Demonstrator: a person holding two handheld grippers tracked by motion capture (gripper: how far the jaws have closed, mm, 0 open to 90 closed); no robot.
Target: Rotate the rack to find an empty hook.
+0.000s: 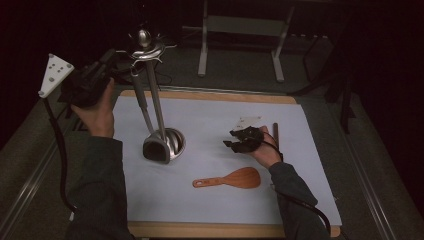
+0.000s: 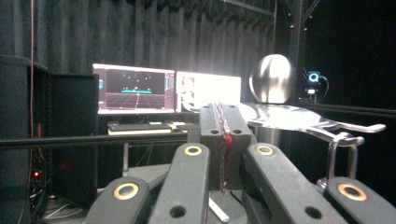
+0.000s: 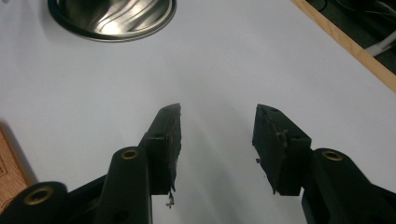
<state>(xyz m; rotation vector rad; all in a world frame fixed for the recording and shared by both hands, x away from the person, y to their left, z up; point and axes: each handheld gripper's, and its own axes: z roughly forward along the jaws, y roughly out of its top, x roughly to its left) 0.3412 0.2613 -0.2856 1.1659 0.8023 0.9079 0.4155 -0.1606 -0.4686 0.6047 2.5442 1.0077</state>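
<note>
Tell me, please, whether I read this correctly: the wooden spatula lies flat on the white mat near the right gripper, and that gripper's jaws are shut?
Not quite. The wooden spatula does lie flat on the white mat near the right gripper, but that gripper's jaws are open, with bare mat between them, as the right gripper view shows.

**Polished steel, matt plastic, warm wood**

The utensil stand (image 1: 159,107) at the centre-left of the high view looked like polished metal, its round base (image 3: 112,18) glossy with wavy reflections and its ball top (image 2: 273,78) mirror-bright. The spatula (image 1: 230,179) at lower centre appeared to be smooth reddish wood. The table (image 1: 210,95) showed a pale wooden rim under a matt white sheet (image 1: 210,120). The right gripper (image 3: 217,149) was matt black plastic with rough, frayed pads (image 3: 170,140).
</note>
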